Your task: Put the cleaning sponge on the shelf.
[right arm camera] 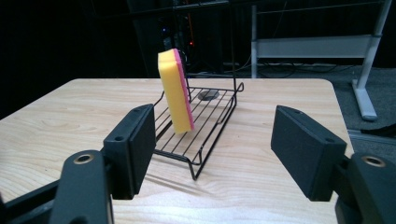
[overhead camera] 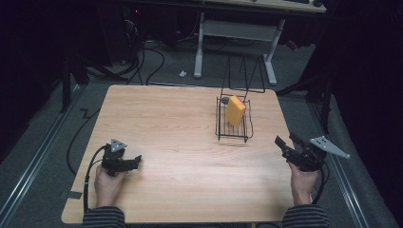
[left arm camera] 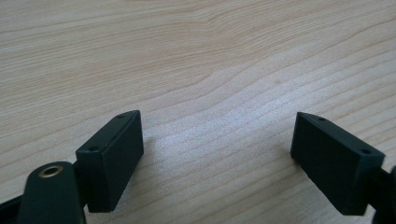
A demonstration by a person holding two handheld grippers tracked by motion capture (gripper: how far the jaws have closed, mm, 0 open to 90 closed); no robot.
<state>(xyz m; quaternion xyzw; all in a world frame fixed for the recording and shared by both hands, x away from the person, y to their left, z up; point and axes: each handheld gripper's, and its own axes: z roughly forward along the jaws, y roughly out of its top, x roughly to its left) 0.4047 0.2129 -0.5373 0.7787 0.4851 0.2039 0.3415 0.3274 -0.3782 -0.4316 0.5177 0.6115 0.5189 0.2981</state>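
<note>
Right gripper view looked along the right tongs (right arm camera: 212, 140) toward a yellow sponge (right arm camera: 175, 91) with a pink backing, which stood on edge in a black wire rack (right arm camera: 205, 122) on the wooden surface (right arm camera: 56, 121). The sponge leaned slightly, its lower end resting on the rack's wires, and a small dark disc (right arm camera: 208, 95) lay on the wires behind it. Those jaws stood well apart with nothing between them, pointed at the rack but short of it.

From the high view, the rack (overhead camera: 234, 124) sat toward the far right of the surface (overhead camera: 166, 133), the sponge (overhead camera: 235, 110) inside it, the right tongs (overhead camera: 287, 141) near the right edge and the left tongs (overhead camera: 138, 160) low at the near left, well apart from the rack. The left tongs (left arm camera: 217, 154) were spread too, over bare wood.

By its look the sponge would be light, soft and springy, giving under pressure rather than slipping, with no risk of breaking. The sensible hold seemed to be across its two broad faces, yellow on one pad and pink on the other, high on the free upper half where the wires would not obstruct. A light squeeze should do. The likelier trouble was the rack, light enough to shift if the sponge's lower end dragged on a wire.
</note>
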